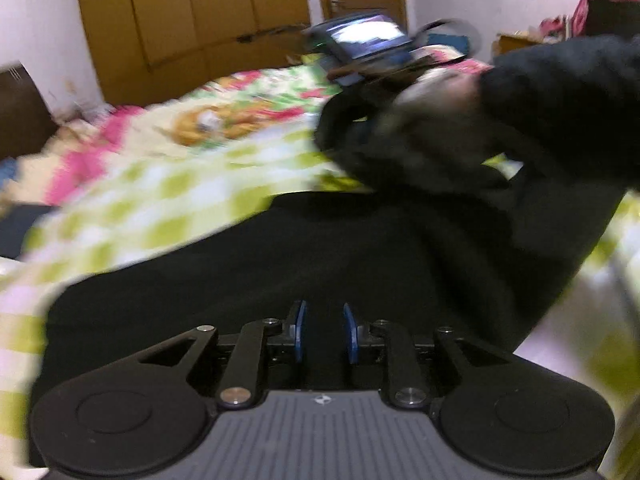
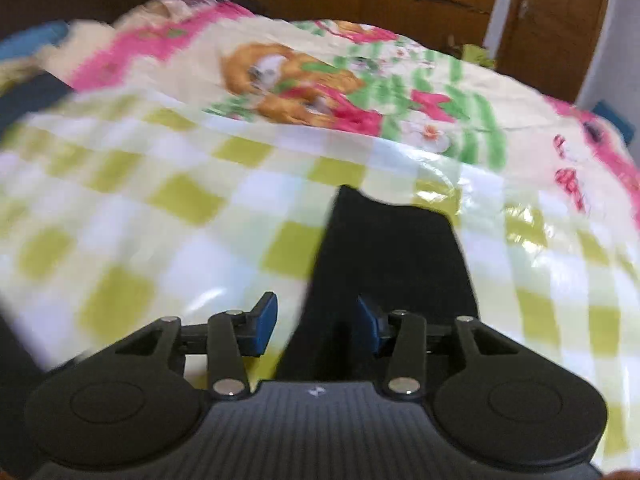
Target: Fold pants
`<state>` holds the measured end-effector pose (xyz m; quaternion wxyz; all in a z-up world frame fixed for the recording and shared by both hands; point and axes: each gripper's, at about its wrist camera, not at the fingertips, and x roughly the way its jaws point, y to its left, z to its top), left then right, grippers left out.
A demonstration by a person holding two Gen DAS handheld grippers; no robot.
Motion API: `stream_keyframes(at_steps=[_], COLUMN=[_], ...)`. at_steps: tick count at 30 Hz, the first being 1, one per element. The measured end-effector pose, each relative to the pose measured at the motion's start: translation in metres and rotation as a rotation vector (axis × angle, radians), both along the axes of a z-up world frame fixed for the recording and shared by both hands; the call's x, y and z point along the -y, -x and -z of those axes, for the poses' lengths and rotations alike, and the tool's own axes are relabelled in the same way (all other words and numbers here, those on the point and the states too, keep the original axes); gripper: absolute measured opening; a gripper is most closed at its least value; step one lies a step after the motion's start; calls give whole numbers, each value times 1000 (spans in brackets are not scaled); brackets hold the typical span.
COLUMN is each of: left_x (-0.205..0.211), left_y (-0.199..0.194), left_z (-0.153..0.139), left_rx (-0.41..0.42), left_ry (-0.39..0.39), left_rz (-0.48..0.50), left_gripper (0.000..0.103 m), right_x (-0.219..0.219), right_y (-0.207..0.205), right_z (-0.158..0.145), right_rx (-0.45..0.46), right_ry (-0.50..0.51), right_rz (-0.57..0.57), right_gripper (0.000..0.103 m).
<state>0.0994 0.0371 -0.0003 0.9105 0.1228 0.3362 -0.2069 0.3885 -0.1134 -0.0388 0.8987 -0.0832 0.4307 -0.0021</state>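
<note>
Black fabric pants [image 1: 280, 264] were seen lying on a glossy green-and-white checked bedcover [image 1: 160, 196], the left gripper [image 1: 323, 330] hovering above them with blue pads narrowly parted and nothing clamped, a dark-sleeved arm [image 1: 560, 104] blurred at the right. The right gripper [image 2: 316, 320] was held with jaws apart above a narrow end of the cloth, not pinched. A release between folds was judged to be in hand; fresh grips on an edge would be needed next, with a brown wooden wardrobe [image 1: 192, 12] behind.
</note>
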Motion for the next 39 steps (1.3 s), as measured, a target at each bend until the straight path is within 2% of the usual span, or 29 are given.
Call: stream_keyframes(at_steps=[2, 3, 4, 5, 6, 8, 12, 16, 19, 22, 24, 26, 29, 31, 34, 36, 39], left_x=[18, 26, 33, 38, 43, 52, 67, 86, 104, 125, 140, 154, 169, 173, 177, 179, 182], left_y=[-9, -13, -17, -20, -22, -22, -16, -6, 3, 13, 17, 21, 28, 28, 31, 33, 31], left_z=[5, 6, 8, 10, 10, 10, 6, 1, -3, -4, -1, 3, 8, 11, 15, 16, 17], left_rx=[-13, -22, -34, -42, -47, -43, -30, -6, 6, 21, 23, 14, 22, 18, 11, 15, 11], left_ry=[26, 37, 49, 55, 56, 51, 33, 12, 4, -26, -64, -101, -162, -183, -205, -213, -212], left_rz=[20, 24, 32, 32, 32, 35, 61, 104, 139, 182, 215, 242, 264, 267, 270, 274, 275], left_gripper=[37, 37, 37, 37, 37, 37, 37, 37, 37, 37, 37, 37, 38, 38, 38, 38, 38], right_x=[12, 21, 31, 42, 52, 72, 128, 206, 258, 303, 326, 342, 348, 348, 352, 354, 363], right_y=[-13, -15, -16, -16, -14, -3, 46, 140, 212, 276, 303, 319, 329, 329, 325, 328, 338], right_z=[14, 16, 15, 12, 7, -8, -60, -112, -124, -106, -82, -56, -28, -18, -11, -11, -10], right_rx=[-18, -8, -5, -7, -9, 17, 128, 266, 319, 303, 262, 221, 190, 203, 200, 229, 275], right_ry=[-23, -52, -88, -140, -184, -233, -359, -466, -499, -522, -546, -613, -673, -680, -722, -712, -752], right_rz=[46, 67, 89, 101, 107, 101, 133, 232, 340, 465, 548, 604, 648, 655, 660, 682, 706], right_gripper=[40, 33, 16, 6, 4, 4, 4, 4, 4, 4, 4, 4, 9, 11, 16, 17, 14])
